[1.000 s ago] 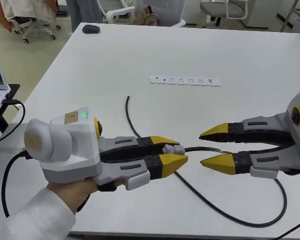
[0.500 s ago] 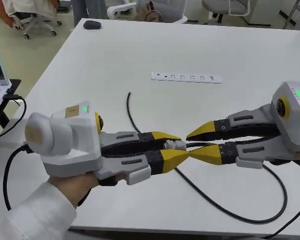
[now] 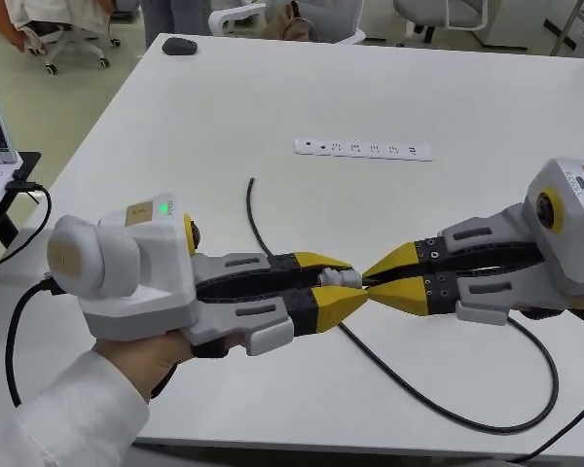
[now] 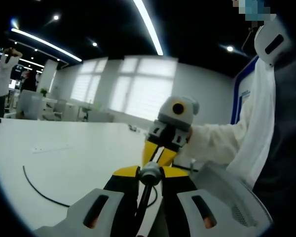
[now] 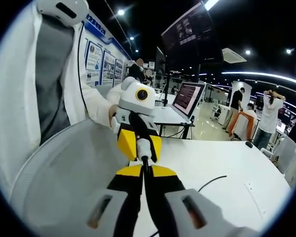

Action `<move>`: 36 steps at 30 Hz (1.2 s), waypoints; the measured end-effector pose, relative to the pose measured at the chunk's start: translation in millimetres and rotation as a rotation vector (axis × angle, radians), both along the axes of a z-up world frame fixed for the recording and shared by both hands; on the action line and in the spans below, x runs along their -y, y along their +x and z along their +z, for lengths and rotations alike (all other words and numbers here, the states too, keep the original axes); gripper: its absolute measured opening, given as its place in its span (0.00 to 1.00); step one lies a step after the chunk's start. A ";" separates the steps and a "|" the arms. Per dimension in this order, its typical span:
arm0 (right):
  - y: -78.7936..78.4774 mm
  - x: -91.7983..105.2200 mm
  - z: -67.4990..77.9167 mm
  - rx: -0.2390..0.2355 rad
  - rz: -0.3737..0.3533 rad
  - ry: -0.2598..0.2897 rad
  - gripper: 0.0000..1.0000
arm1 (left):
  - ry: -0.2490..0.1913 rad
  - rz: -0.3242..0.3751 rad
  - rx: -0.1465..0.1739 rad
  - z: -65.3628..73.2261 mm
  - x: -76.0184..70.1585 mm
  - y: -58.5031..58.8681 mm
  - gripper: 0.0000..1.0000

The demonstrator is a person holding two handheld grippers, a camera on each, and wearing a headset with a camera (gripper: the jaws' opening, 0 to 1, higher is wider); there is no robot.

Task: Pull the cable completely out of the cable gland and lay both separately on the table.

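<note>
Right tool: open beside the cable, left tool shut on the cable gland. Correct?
No. The right tool is not open: it is shut on the cable, right next to the cable gland. The right gripper view shows its jaws closed around the cable. The left tool is shut on the cable gland, as stated.

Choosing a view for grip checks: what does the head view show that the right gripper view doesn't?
Head view: both tools side-on, and the cable running in a long loop across the table near its front edge. Right gripper view: the person's torso, wall posters and people standing behind. Both: the left gripper shut on the cable gland, and the right gripper shut on the cable right beside it.
</note>
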State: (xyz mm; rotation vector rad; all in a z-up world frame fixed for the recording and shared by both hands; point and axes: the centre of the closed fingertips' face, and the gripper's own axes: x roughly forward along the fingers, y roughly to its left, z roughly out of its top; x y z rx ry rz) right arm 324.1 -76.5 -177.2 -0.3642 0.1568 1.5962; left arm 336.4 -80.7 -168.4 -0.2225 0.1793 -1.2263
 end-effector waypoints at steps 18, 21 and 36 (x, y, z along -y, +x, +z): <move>8.6 14.2 0.1 -0.014 -0.045 0.007 0.02 | -0.011 0.033 0.001 2.9 -6.0 5.1 0.18; 10.8 21.2 -1.5 -0.018 -0.062 0.002 0.02 | -0.013 0.037 0.002 3.3 -6.6 6.2 0.18; 12.4 54.0 -12.9 -0.048 -0.151 -0.016 0.03 | -0.005 0.043 -0.006 1.7 -7.6 7.4 0.18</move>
